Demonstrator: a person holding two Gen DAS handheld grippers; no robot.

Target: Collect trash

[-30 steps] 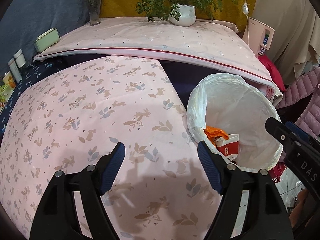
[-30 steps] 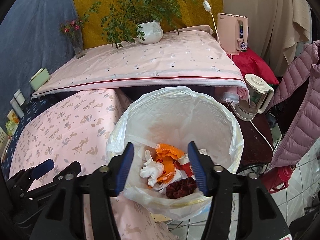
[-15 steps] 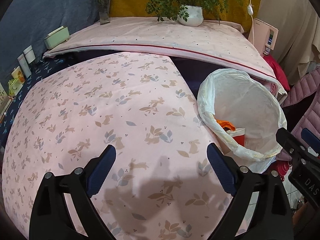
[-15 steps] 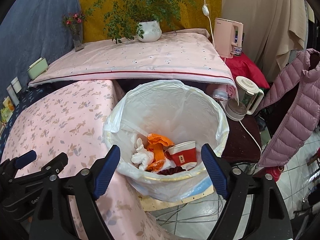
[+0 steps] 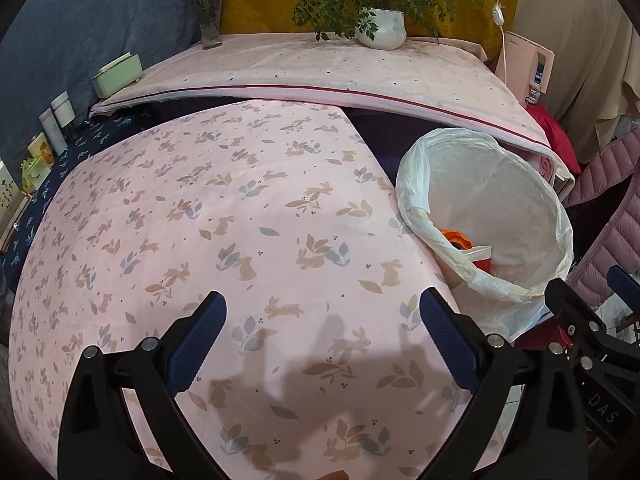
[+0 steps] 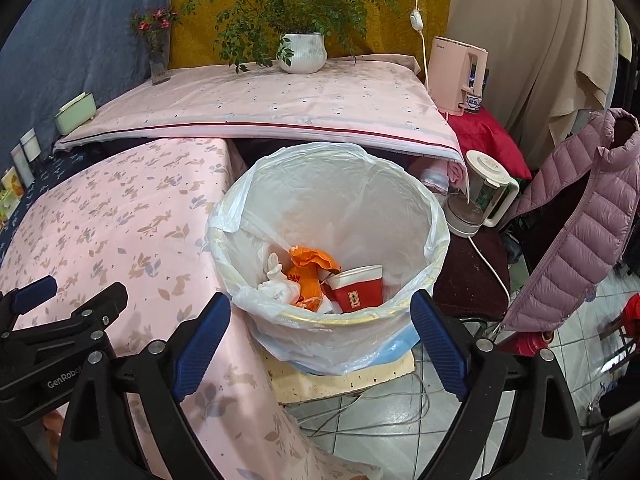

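Observation:
A bin lined with a white plastic bag (image 6: 436, 224) (image 5: 560, 216) stands beside the table. Inside it lie a red paper cup (image 6: 358, 290), crumpled orange wrapping (image 6: 310, 264) and white tissue (image 6: 278, 282). My right gripper (image 6: 320, 312) hovers in front of the bin's near rim, its jaws still opening and nothing between them. My left gripper (image 5: 322, 310) hangs over the pink rabbit-print tablecloth (image 5: 208, 216), jaws also opening and empty. Each gripper shows at the edge of the other's view.
A raised surface with a pink cover (image 6: 280, 100) runs along the back, carrying a potted plant (image 6: 302, 52), a flower vase (image 6: 158, 56) and a green box (image 6: 76, 112). A pink water dispenser (image 6: 460, 76), a kettle (image 6: 486, 192), a mauve puffer jacket (image 6: 580, 220) and floor cables (image 6: 360, 412) crowd the right side.
Both grippers' jaws have spread much wider. Both have drawn back from the bin, so it sits farther off and the dark item inside has dropped out of sight.

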